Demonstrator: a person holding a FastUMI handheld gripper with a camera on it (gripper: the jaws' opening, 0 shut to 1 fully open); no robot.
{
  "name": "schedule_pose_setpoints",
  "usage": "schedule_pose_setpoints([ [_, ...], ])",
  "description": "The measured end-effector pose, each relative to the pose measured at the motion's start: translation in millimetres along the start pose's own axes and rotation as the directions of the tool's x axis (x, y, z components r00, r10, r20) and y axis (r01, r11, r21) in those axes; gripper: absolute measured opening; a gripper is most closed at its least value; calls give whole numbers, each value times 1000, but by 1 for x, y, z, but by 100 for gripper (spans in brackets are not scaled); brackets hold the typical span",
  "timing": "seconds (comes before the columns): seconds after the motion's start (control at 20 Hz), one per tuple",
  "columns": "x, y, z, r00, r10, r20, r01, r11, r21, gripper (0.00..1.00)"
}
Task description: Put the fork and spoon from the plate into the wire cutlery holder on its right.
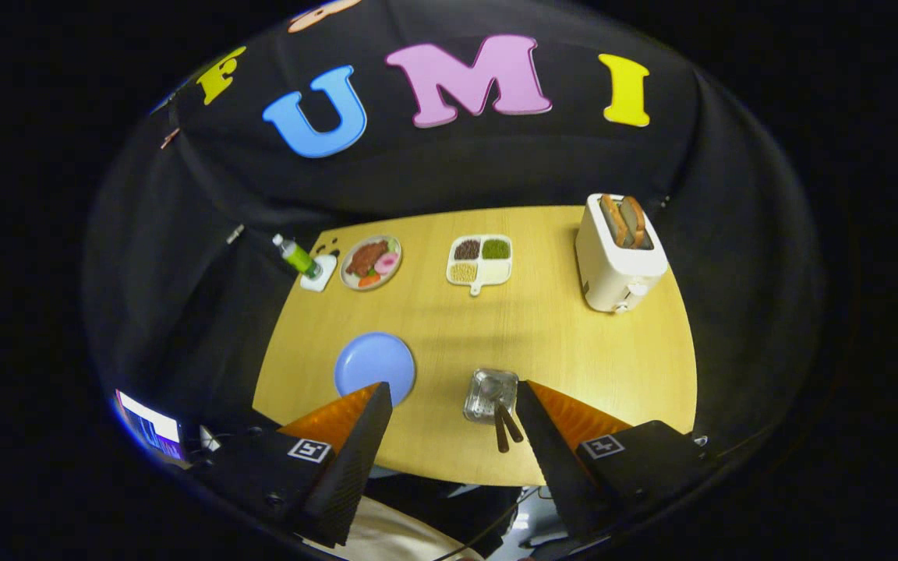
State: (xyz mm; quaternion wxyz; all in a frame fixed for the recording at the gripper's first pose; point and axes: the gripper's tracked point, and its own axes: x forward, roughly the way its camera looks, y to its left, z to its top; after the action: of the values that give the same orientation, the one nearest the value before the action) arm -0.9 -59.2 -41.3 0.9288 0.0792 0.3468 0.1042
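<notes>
A blue plate [375, 362] lies bare on the wooden table [542, 327], just ahead of the left finger. To its right stands the wire cutlery holder [490, 393], close to the right finger's tip. Two utensils with brown handles [505, 425] stand in the holder, handles leaning toward me; a spoon bowl [489, 386] shows inside it. My gripper [453, 393] hangs high above the table's near edge, open, with nothing between its fingers.
At the back of the table sit a white toaster [619, 253] with toast in it, a divided tray of beans [480, 261], a plate of food [371, 262] and a green bottle [297, 255] on a white coaster. A lit screen [151, 425] stands off the table's left.
</notes>
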Motion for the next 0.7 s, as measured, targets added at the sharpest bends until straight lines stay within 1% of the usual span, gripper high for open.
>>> schedule_pose_setpoints([
  [0.1, -14, 1, 28, 988, -19, 156, 19, 1000, 6, 99],
  [0.2, -32, -14, 53, 948, -90, 305, 95, 995, -1, 100],
  [0.3, -42, -16, 74, 898, -110, 426, 121, 993, 0, 99],
  [0.45, -60, -21, 100, 808, -127, 576, 151, 989, 5, 99],
  [0.55, -69, -25, 109, 752, -134, 645, 186, 982, -13, 99],
  [0.65, -76, -37, 111, 697, -153, 700, 249, 968, -37, 99],
  [0.7, -76, -43, 108, 681, -160, 715, 275, 960, -47, 99],
])
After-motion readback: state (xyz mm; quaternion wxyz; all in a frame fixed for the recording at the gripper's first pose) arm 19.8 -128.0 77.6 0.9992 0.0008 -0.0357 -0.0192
